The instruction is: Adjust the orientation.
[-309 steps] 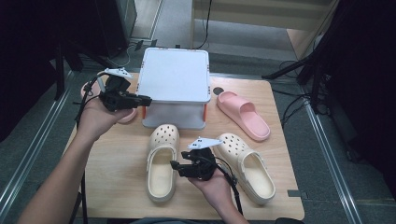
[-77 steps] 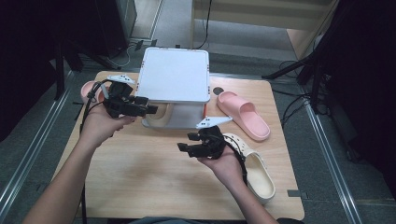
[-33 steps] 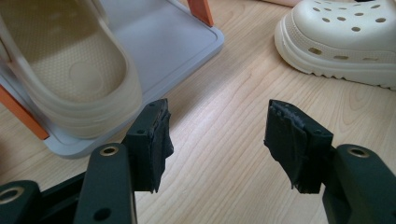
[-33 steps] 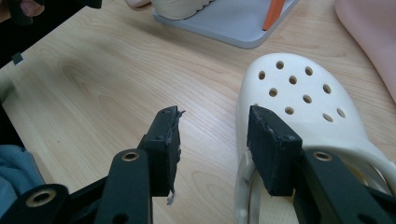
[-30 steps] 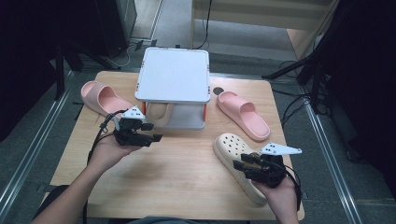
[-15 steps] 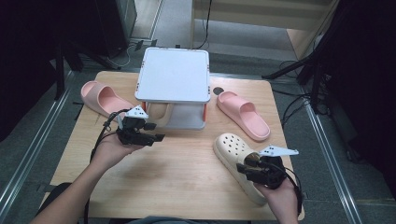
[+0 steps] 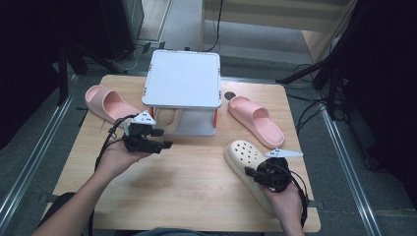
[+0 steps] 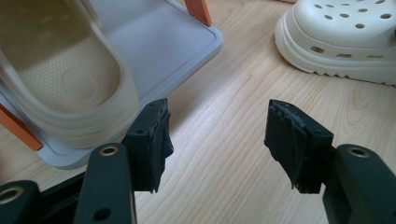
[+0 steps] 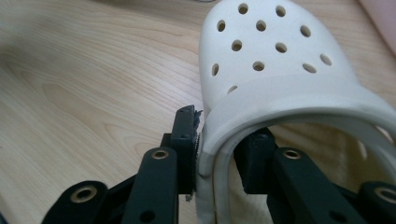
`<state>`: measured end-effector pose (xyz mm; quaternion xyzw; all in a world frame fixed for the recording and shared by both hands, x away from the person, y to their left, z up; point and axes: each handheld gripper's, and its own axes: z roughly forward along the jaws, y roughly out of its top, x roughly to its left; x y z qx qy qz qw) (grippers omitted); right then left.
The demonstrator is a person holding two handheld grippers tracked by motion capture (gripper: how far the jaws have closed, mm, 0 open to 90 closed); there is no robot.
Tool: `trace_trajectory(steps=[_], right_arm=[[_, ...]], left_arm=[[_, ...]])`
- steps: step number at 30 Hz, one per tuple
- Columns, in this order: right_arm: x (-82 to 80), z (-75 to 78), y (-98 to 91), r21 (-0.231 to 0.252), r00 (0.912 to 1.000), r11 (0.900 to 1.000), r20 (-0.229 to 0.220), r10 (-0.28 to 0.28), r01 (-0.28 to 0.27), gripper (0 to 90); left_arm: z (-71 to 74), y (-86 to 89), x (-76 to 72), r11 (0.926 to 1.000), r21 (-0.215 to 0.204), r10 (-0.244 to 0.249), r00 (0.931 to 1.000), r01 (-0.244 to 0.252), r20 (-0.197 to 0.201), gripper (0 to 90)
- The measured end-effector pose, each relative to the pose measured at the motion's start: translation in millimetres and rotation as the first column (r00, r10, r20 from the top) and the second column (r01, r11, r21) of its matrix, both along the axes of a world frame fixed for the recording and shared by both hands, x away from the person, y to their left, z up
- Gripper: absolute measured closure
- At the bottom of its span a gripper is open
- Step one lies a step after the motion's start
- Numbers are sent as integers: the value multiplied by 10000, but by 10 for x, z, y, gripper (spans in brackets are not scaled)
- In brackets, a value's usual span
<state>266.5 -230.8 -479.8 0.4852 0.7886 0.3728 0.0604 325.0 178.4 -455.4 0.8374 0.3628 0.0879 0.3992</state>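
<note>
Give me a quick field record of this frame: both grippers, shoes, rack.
right gripper: jaws have just been closing, one on each side of the side wall of the cream clog, pressing it
left gripper: jaws open, nothing between them, above bare table
second cream clog: on the lower shelf of the white rack
pink slides: one left of the rack, one right of it
</note>
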Motion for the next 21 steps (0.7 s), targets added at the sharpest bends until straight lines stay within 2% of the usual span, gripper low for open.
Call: trace_trajectory(steps=[2, 7, 8, 9, 11, 14, 15, 16, 17, 18, 19, 21], right_arm=[[3, 8, -3, 118, 9997, 9998, -203, -158, 160, 747], [3, 37, -29, 225, 9994, 9993, -167, -295, 298, 770], [1, 45, -28, 290, 9995, 9992, -161, -283, 288, 770], [1, 68, -10, 349, 9997, 9992, -154, -168, 173, 770], [-1, 77, 4, 358, 9997, 9992, -182, -164, 171, 770], [11, 104, 93, 453, 9998, 9989, -156, 152, -145, 770], [34, 127, 198, 381, 9987, 9980, -40, 508, -506, 769], [34, 127, 198, 381, 9987, 9980, -40, 508, -506, 769], [63, 149, 302, 419, 9967, 9958, 43, 811, -812, 769], [63, 149, 302, 419, 9967, 9958, 43, 811, -812, 769], [99, 163, 399, 481, 9939, 9927, 134, 1098, -1103, 769], [125, 169, 458, 484, 9921, 9909, 141, 1249, -1254, 768]], left_arm=[[1, -2, -3, 10000, 53, -57, 10000, 57, 17, 401], [8, 2, -8, 10000, -49, -19, 10000, 19, 47, 407], [14, 12, -7, 9999, -116, -48, 9999, 47, -106, 407], [18, 16, -9, 9998, -210, -27, 9998, 22, -206, 453], [25, 23, -25, 9997, -249, 40, 9998, -45, -193, 452], [23, 57, -73, 9998, -181, 122, 9999, -123, -73, 451], [18, 85, -100, 9996, -183, 206, 9997, -207, -101, 450], [18, 85, -100, 9996, -183, 206, 9997, -207, -101, 449], [12, 123, -132, 9991, -282, 312, 9995, -315, -88, 448], [12, 123, -132, 9991, -282, 312, 9995, -315, -88, 448], [2, 156, -166, 9984, -367, 416, 9990, -421, -143, 448], [-9, 169, -188, 9976, -450, 510, 9986, -517, -163, 449]])
